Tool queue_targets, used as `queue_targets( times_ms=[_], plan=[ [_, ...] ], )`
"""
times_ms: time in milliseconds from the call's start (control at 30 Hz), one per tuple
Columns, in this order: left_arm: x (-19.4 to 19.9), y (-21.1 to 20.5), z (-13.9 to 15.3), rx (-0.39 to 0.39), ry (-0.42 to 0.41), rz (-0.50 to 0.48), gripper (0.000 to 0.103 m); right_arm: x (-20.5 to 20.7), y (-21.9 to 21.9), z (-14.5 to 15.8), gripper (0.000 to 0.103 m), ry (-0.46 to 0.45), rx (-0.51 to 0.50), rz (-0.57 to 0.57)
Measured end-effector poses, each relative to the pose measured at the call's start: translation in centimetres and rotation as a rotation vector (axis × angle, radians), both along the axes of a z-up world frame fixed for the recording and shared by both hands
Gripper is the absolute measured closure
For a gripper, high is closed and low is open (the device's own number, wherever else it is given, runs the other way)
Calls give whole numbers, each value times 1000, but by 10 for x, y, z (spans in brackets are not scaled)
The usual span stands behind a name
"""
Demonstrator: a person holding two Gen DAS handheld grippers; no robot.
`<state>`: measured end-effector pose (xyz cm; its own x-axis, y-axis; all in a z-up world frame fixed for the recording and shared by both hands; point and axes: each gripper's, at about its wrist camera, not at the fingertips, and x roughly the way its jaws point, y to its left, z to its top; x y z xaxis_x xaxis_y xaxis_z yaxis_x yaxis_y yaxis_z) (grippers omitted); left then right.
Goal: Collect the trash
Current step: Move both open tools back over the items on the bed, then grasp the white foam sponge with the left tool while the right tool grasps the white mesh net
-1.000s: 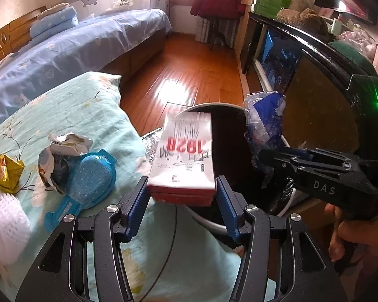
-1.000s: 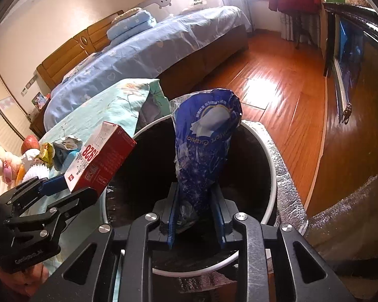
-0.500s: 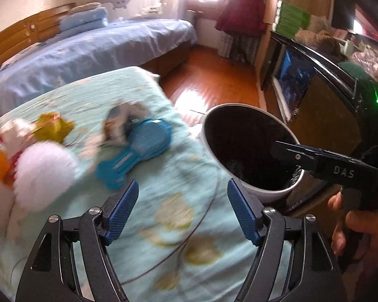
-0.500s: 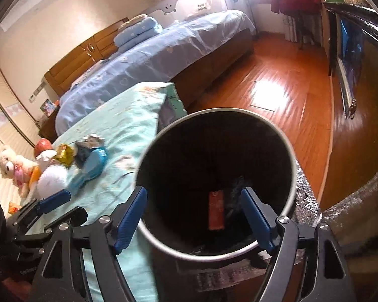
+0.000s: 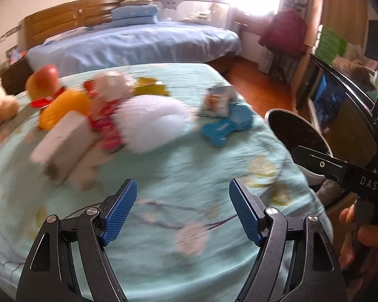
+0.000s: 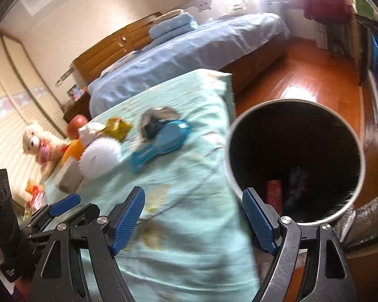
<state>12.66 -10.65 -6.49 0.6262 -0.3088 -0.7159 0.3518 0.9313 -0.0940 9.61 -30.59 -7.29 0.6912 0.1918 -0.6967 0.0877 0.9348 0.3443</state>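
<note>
My left gripper [image 5: 184, 196] is open and empty, low over the teal bedspread [image 5: 189, 176]. Beyond it lie a crumpled silver-grey wrapper [image 5: 218, 100] and a yellow wrapper [image 5: 150, 89]. My right gripper [image 6: 194, 201] is also open and empty, straddling the bed's edge and the rim of the round trash bin [image 6: 294, 103]. Inside the bin lie a red box [image 6: 274, 193] and a dark blue bag [image 6: 296, 186]. The right wrist view shows the same crumpled wrapper [image 6: 156, 120] and yellow wrapper [image 6: 117, 125] farther up the bed.
A blue brush [image 5: 226, 125], a white fluffy toy [image 5: 148, 123], a pale box [image 5: 63, 146] and plush toys [image 6: 37, 143] crowd the bedspread. The bin [image 5: 297, 138] stands at the bed's right edge. A blue bed and wooden floor lie beyond. A hand [image 5: 360, 239] holds the right gripper.
Both grippers opened and let go: the red-and-white box and the blue bag dropped into the bin. Both have swung left, away from the bin, over the bedspread.
</note>
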Motion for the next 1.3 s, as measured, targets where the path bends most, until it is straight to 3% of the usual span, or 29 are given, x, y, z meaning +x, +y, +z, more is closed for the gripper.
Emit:
queue_targets(
  times_ms=[467, 833, 900, 967, 1233, 1267, 1300],
  plan=[
    [0, 76, -8, -10, 14, 177, 25, 21, 64, -7, 22, 8, -40, 129],
    [27, 119, -4, 1, 2, 271, 25, 54, 106, -4, 23, -32, -59, 225],
    [35, 123, -5, 13, 0, 269, 25, 61, 111, -6, 26, -33, -60, 239],
    [45, 127, -7, 15, 10, 263, 25, 70, 114, -9, 39, -25, -67, 247],
    [66, 124, -12, 23, 30, 224, 26, 97, 119, -17, 47, -1, -39, 265],
    [66, 123, -13, 23, 28, 217, 28, 100, 120, -18, 53, 1, -35, 269],
    [67, 121, -13, 26, 23, 211, 40, 102, 122, -18, 58, 2, -31, 275]
  ],
)
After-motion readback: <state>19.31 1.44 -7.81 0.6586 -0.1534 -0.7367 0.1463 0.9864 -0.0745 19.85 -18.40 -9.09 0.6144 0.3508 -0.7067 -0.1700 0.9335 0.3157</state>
